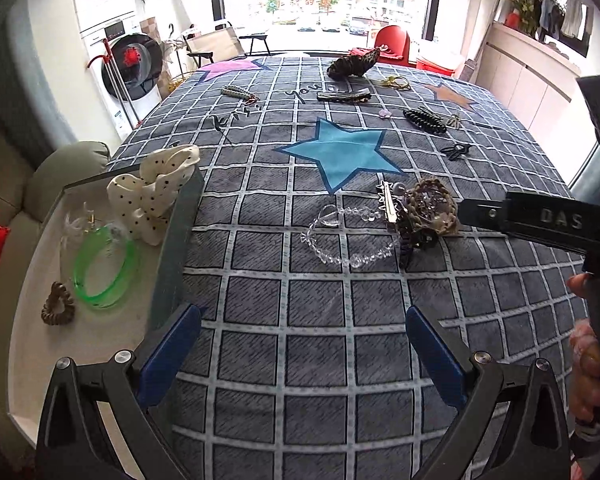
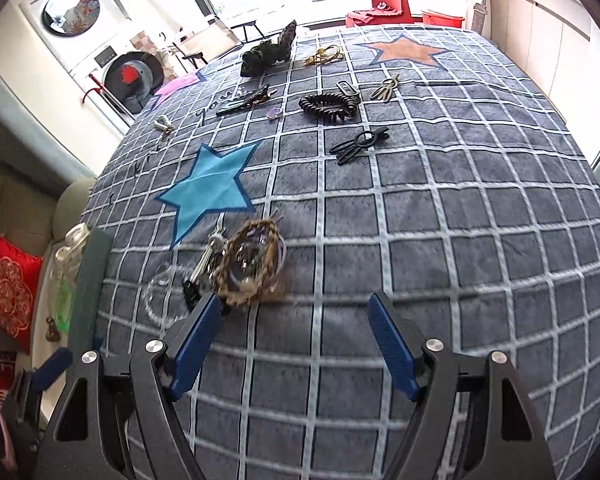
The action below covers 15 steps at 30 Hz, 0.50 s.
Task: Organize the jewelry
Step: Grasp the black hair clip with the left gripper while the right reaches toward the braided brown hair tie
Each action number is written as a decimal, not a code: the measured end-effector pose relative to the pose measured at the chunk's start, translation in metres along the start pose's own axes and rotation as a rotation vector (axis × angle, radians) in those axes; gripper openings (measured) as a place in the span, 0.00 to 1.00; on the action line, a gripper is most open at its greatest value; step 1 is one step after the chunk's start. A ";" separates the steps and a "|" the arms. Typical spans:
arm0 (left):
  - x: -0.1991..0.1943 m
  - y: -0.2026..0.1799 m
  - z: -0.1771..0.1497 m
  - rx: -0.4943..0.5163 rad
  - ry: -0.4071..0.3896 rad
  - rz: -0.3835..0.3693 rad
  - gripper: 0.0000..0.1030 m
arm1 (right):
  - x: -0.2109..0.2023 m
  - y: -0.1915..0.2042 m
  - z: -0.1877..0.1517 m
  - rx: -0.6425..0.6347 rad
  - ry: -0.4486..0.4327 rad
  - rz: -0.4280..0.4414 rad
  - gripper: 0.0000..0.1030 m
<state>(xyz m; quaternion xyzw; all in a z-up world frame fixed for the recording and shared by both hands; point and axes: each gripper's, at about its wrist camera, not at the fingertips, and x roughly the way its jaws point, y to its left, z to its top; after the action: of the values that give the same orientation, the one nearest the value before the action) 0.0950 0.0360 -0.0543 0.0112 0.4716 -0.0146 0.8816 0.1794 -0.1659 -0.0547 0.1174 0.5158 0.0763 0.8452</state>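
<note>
Both grippers spread wide, nothing between the pads: left gripper (image 1: 304,344) low over bare checked cloth (image 1: 300,360), right gripper (image 2: 296,332) just short of the braided band (image 2: 252,268)

Band heaped with a silver clip (image 2: 208,256), a black claw clip (image 1: 416,240) and a clear bead bracelet (image 1: 340,240), near the tray (image 1: 172,240) on the left

Likely trouble: closing on the heap and hooking the clip or bracelet along with the band, then dragging or dropping them short of the tray

Left blue pad (image 2: 196,344) almost touching the heap; a nudge could scatter it

Soft cloth may bunch under a low pinch
</note>
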 end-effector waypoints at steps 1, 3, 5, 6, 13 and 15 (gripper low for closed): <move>0.002 -0.001 0.001 -0.002 0.001 -0.001 1.00 | 0.004 0.001 0.002 0.000 0.005 0.002 0.68; 0.007 -0.002 0.003 -0.001 0.007 -0.004 1.00 | 0.012 0.003 0.006 -0.005 0.018 0.007 0.62; 0.011 -0.004 0.005 0.010 0.006 -0.009 0.95 | 0.019 0.006 0.008 -0.020 0.029 0.010 0.52; 0.012 -0.006 0.006 0.017 0.008 -0.005 0.87 | 0.022 0.008 0.009 -0.031 0.031 0.007 0.49; 0.025 -0.017 0.011 0.031 0.024 -0.042 0.70 | 0.014 0.009 0.006 -0.090 -0.010 0.005 0.07; 0.026 -0.024 0.013 0.045 0.010 -0.062 0.70 | 0.009 0.001 0.001 -0.082 -0.012 0.014 0.07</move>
<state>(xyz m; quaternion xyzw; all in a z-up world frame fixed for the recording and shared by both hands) 0.1196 0.0108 -0.0684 0.0167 0.4756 -0.0525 0.8780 0.1844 -0.1627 -0.0622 0.0870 0.5062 0.1024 0.8519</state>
